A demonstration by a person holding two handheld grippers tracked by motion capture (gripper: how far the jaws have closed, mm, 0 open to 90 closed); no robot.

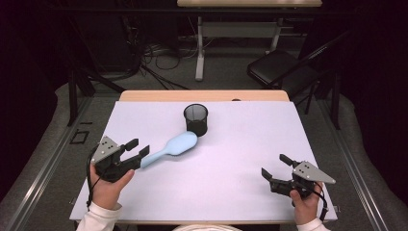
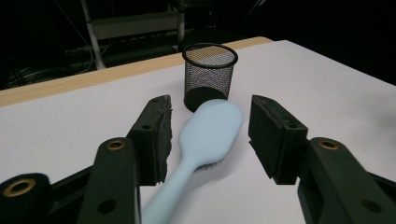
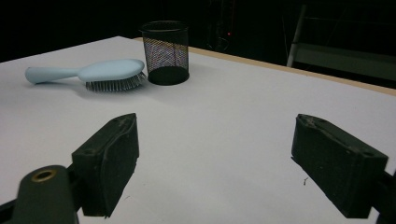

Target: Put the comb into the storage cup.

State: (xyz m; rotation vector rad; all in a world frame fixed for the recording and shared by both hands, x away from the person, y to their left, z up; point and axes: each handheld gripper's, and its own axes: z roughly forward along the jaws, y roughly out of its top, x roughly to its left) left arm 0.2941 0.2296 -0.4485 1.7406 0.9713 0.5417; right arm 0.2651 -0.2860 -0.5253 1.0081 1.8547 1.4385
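One wide white table [image 1: 231,192] with a pale wooden far edge stands on grey carpet in a dark room, one black folding chair [image 1: 284,70] behind it. On it lie one light-blue plastic hairbrush [image 1: 172,147], bristles down, and just beyond its head one black wire-mesh cup [image 1: 196,119]. Two grippers: the left gripper [image 1: 137,148] straddles the brush handle, jaws spread, not pinching; the right gripper [image 1: 274,166] hovers open, well apart.

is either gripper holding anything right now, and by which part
Nothing is held. The left gripper straddles the brush handle, pads not touching; the right gripper is open.
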